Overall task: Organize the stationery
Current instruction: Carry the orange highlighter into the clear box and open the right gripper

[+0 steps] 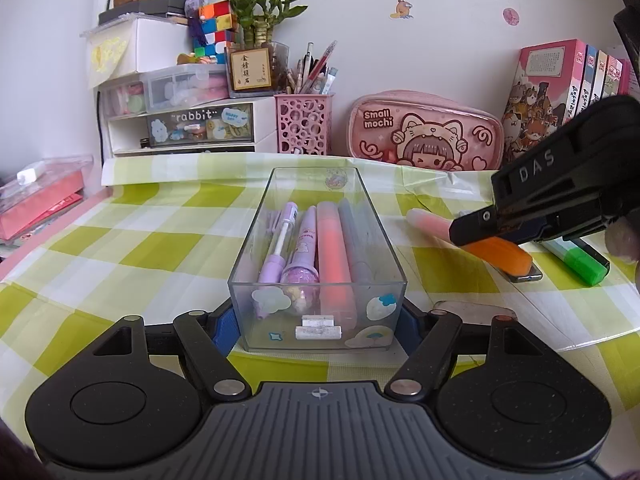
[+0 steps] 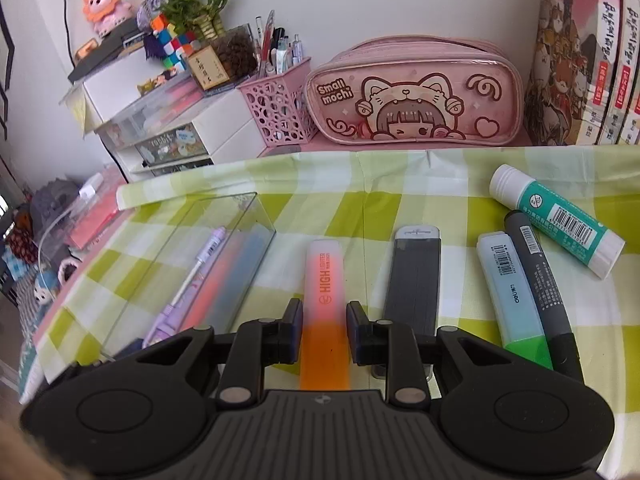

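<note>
Left wrist: left tool [image 1: 316,320] pinching clear box [image 1: 376,236] — four pens; right tool [image 2: 324,322] spread, straddling orange highlighter [image 2: 323,280].

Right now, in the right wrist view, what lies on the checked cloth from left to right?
Clear plastic box → orange highlighter between the right gripper fingers → flat grey case → pale blue green-capped highlighter → dark grey marker → teal glue stick.

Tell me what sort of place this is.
Most likely a home study desk, probably a child's or student's. A pink pen holder full of pens, a "Small mochi" pencil case and a row of books stand against the wall, with a checked cloth covering the desk.
</note>
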`<state>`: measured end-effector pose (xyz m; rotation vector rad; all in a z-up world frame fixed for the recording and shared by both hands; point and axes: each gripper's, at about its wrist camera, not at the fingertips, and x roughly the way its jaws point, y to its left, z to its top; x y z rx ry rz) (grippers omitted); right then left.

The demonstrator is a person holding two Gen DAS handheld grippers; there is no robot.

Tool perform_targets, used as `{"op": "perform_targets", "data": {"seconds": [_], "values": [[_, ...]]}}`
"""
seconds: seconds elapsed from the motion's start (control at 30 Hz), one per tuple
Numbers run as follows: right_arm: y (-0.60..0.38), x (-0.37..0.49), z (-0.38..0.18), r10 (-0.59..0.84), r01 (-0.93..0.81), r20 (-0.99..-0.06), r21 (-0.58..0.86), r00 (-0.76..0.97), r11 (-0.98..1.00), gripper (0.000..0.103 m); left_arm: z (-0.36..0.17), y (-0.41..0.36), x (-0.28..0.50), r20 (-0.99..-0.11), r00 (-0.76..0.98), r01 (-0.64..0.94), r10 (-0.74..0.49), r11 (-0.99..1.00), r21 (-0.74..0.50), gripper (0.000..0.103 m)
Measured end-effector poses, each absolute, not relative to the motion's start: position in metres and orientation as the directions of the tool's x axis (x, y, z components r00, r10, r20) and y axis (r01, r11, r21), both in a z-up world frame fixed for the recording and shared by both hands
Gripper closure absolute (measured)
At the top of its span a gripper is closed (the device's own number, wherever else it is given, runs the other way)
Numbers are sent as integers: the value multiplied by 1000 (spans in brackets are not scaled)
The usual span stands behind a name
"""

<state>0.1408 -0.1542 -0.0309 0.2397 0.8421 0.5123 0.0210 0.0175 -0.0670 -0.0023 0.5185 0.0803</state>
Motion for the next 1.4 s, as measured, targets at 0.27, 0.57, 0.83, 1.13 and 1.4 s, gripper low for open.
{"op": "perform_targets", "data": {"seconds": [0.27, 0.57, 0.83, 1.13, 1.4], "values": [[-160, 143, -1, 626, -286, -562, 576, 541, 766, 76, -67, 17, 21, -495, 865, -78, 77, 997, 18, 30], [-143, 144, 24, 652, -306, -530, 598, 542, 741, 76, -67, 17, 21, -495, 865, -78, 77, 997, 18, 30], [-106, 157, 17, 626, -303, -599, 556, 500, 774, 76, -67, 17, 21, -495, 866, -78, 76, 997, 17, 30], [-79, 176, 10, 567, -276, -665, 499, 487, 822, 76, -67, 17, 21, -495, 866, -79, 77, 997, 17, 30], [-61, 178, 3, 569, -293, -693, 488, 442, 822, 76, -67, 17, 21, -495, 866, -79, 77, 997, 17, 30]]}}
